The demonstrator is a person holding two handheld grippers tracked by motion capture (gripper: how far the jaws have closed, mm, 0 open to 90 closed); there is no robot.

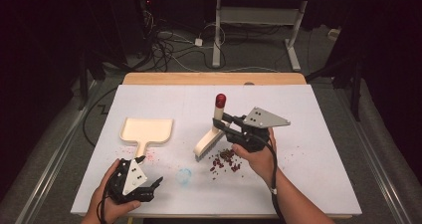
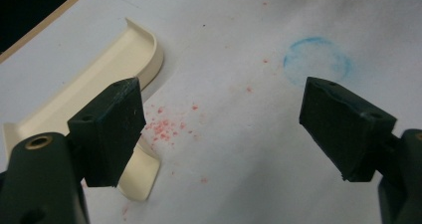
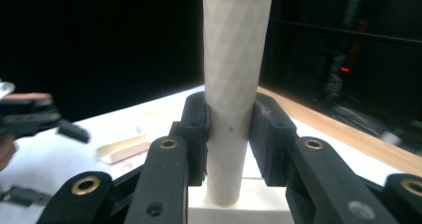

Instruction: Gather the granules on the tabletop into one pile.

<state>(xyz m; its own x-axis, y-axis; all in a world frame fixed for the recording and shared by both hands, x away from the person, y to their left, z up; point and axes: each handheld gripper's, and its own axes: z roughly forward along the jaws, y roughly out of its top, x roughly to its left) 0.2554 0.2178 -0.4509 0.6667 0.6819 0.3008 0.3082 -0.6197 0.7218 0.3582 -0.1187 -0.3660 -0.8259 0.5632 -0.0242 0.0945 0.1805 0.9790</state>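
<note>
My right gripper (image 1: pixel 224 124) has its jaws clamped on the brush (image 1: pixel 211 134) handle, bristles on the worktop (image 1: pixel 308 174) beside the dark red crumbs (image 1: pixel 226 160). My left gripper (image 1: pixel 149 181) hovers with jaws wide, empty, near the dustpan (image 1: pixel 147 131) handle. I judge the sweep works best with the brush kept low, strokes short, and the dustpan held first
</note>
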